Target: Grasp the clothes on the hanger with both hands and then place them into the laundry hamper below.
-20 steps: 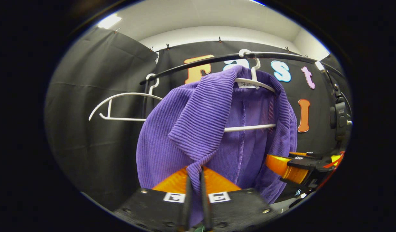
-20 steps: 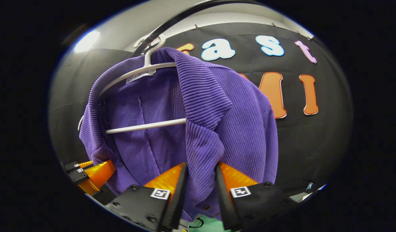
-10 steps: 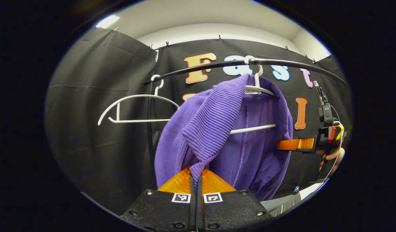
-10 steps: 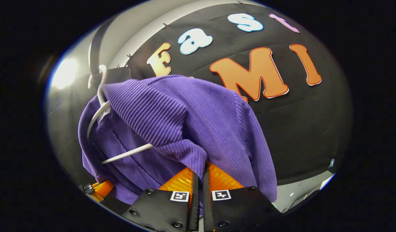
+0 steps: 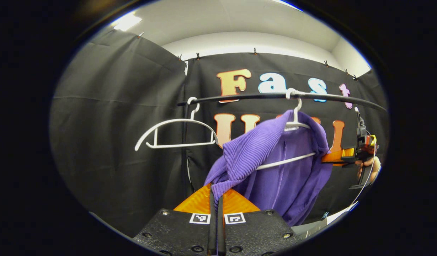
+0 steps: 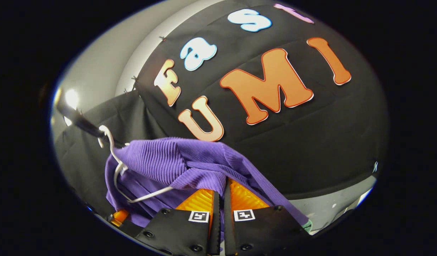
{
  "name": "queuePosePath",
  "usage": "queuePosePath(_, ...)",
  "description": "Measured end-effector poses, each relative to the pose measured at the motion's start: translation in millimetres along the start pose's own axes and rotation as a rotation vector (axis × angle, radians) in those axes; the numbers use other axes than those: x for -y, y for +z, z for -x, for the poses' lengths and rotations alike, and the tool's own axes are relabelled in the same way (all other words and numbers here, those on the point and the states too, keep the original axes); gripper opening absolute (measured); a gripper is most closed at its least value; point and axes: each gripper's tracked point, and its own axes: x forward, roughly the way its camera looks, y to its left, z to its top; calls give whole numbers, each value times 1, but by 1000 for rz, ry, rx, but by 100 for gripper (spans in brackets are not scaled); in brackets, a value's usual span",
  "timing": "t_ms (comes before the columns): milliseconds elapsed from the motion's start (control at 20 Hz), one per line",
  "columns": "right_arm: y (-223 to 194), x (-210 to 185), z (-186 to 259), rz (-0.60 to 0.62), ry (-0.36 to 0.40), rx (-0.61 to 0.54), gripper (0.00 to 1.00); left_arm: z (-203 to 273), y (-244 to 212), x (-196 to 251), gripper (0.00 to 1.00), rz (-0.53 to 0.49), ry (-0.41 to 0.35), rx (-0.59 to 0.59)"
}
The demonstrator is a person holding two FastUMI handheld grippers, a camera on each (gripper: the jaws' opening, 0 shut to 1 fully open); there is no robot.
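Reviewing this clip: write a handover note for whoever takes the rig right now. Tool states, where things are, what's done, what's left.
Left tool: shut on the cardigan's front edge.
Right tool: shut on the cardigan's other front edge.
Cardigan: pulled partly open, its collar on the white hanger, which hooks on the black rail. A bare hanger hangs beside it.
Done: both grasps.
Left: slip the cardigan off the hanger, lower it into the hamper.

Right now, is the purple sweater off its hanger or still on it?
Still on. The purple sweater drapes over the white hanger, hooked on the rail, while both grippers pinch its front edges.
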Motion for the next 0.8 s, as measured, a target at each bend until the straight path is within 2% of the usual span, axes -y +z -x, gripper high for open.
queuePosePath(200,27,-3,5,-6,41,39,12,6,26,-11,1,-13,16,50)
queuePosePath(400,51,-10,11,-116,125,87,7,12,42,-14,1,-6,10,75)
queuePosePath(550,62,-13,15,-147,161,104,7,13,51,-20,1,-18,5,87)
queuePosePath(700,78,-23,19,-154,197,123,7,10,67,-28,0,93,-11,99)
queuePosePath(800,89,-34,21,-158,227,130,7,7,79,-42,0,103,2,125)
